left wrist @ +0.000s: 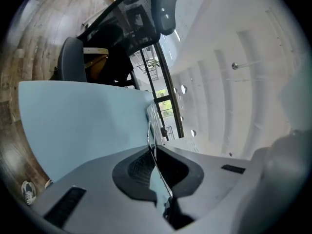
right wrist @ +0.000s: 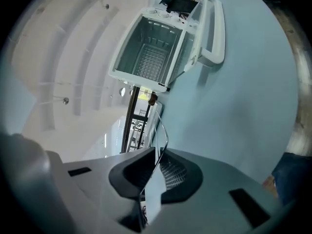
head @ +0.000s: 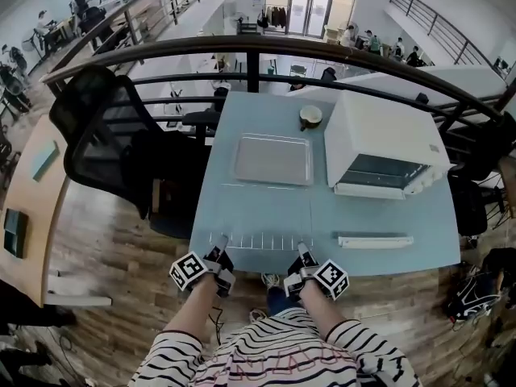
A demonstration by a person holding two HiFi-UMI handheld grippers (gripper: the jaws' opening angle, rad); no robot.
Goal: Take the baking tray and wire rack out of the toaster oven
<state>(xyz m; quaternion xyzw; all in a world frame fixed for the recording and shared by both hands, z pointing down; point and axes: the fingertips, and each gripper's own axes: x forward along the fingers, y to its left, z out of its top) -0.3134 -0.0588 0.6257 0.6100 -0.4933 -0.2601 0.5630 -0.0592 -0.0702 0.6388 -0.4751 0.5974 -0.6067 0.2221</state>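
Metal wire rack (head: 258, 241): outside the toaster oven (head: 385, 147), well in front and left of it, at the table's (head: 355, 216) near edge.
Left gripper (head: 219, 255): jaws clamped on the wire rack's left end.
Right gripper (head: 304, 255): jaws clamped on its right end.
Baking tray (head: 273, 159): flat on the table, just left of the toaster oven.
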